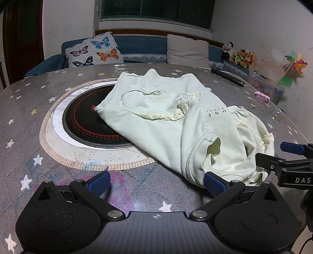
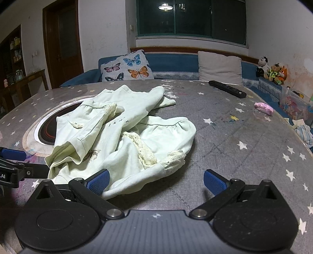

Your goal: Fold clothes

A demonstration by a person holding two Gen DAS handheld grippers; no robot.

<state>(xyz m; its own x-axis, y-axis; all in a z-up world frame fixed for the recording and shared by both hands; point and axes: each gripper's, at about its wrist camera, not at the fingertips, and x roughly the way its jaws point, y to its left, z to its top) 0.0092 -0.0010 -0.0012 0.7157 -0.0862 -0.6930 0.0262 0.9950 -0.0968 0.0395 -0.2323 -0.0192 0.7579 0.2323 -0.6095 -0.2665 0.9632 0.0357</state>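
Your left gripper (image 1: 157, 180) and right gripper (image 2: 156, 180) both hover with fingers spread wide, empty, beside the crumpled pale garment (image 1: 166, 125) on the desk (image 1: 29, 121).

A lived-in home sitting-dining room at night. A round table (image 2: 225, 136) wears a star-print cover around a built-in hotplate (image 1: 88, 125). At 12 o'clock sits a blue sofa (image 2: 172, 62) with a butterfly cushion (image 2: 127, 67) under a dark window (image 2: 191, 17); at 2 o'clock, plush toys (image 2: 272, 72); at 10 o'clock, a wooden door (image 2: 62, 43)
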